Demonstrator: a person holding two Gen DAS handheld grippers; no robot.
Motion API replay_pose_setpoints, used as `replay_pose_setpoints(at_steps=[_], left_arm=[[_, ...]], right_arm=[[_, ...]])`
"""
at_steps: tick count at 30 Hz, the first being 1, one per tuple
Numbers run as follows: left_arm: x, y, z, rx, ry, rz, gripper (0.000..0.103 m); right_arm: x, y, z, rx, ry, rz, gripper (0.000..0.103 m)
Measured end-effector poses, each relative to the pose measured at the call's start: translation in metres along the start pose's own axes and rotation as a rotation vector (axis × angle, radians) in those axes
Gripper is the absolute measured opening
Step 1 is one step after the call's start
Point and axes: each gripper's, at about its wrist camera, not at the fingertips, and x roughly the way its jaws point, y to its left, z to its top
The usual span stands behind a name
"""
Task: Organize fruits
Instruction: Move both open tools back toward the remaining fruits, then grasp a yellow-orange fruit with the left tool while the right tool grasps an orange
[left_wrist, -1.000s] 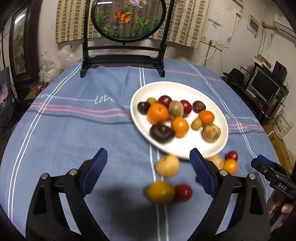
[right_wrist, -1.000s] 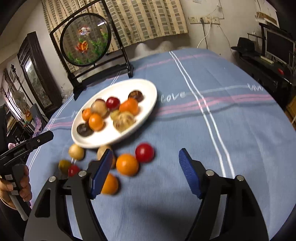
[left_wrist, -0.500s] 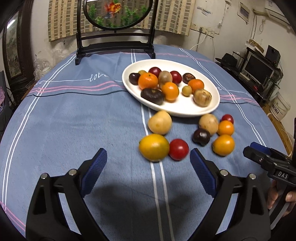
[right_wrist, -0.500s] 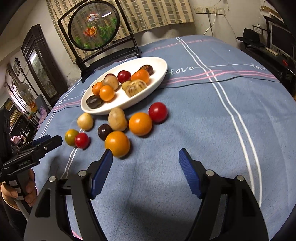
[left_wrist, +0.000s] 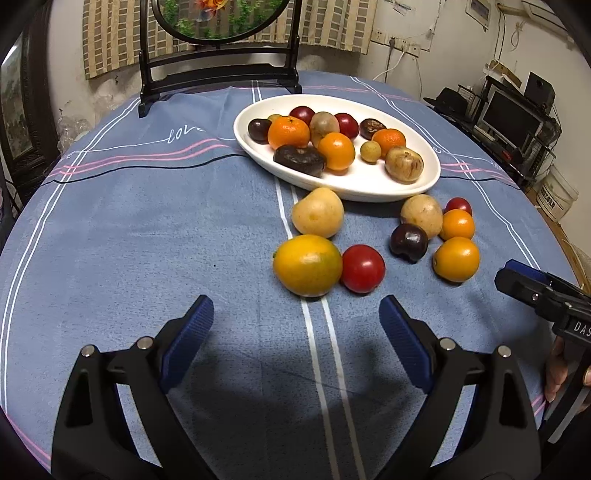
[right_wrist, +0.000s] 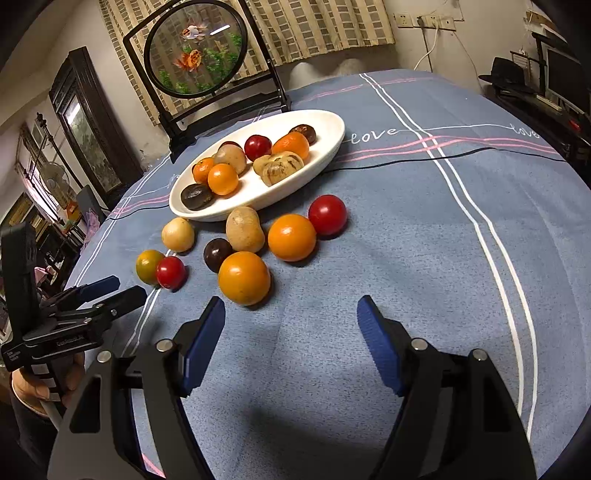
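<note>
A white oval plate (left_wrist: 373, 184) (right_wrist: 328, 147) holds several fruits. More fruits lie loose on the blue cloth in front of it. Nearest my left gripper (left_wrist: 293, 314) are a yellow-orange fruit (left_wrist: 307, 265) and a red one (left_wrist: 362, 268); the gripper is open, empty, just short of them. A pale round fruit (left_wrist: 318, 212) sits behind those. My right gripper (right_wrist: 290, 314) is open and empty, with an orange (right_wrist: 243, 277) just beyond its left fingertip. Behind that orange lie a dark plum (right_wrist: 217, 254), a tan fruit (right_wrist: 245, 229), another orange (right_wrist: 291, 237) and a red fruit (right_wrist: 327, 215).
A black-framed round fish screen (left_wrist: 221, 44) (right_wrist: 199, 51) stands at the table's far edge behind the plate. Shelves with electronics (left_wrist: 517, 118) stand to the right of the table. Bare blue cloth (right_wrist: 424, 221) stretches right of the fruits.
Both grippers came down and tipped toward the table, so the loose fruits moved from between the fingertips to just beyond them. No fruit has shifted. Both stay open.
</note>
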Motion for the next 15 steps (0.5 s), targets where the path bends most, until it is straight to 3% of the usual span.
replay_pose_setpoints(at_steps=[5,8,12,15], left_arm=[[0.005,0.002,0.000,0.073,0.029,0.047,0.090],[0.009,0.005,0.002,0.076,0.049,0.027,0.083],[0.021,-0.002,0.007,0.113,0.083,0.017,0.063],[0.027,-0.008,0.012,0.137,0.087,0.008,0.057]], right_arm=[[-0.002,-0.003,-0.001,0.013,-0.008,0.012,0.074],[-0.001,-0.001,-0.001,0.003,-0.005,0.005,0.074],[0.000,0.002,-0.001,-0.014,-0.004,0.001,0.074],[-0.001,0.001,-0.001,-0.008,-0.006,0.003,0.074]])
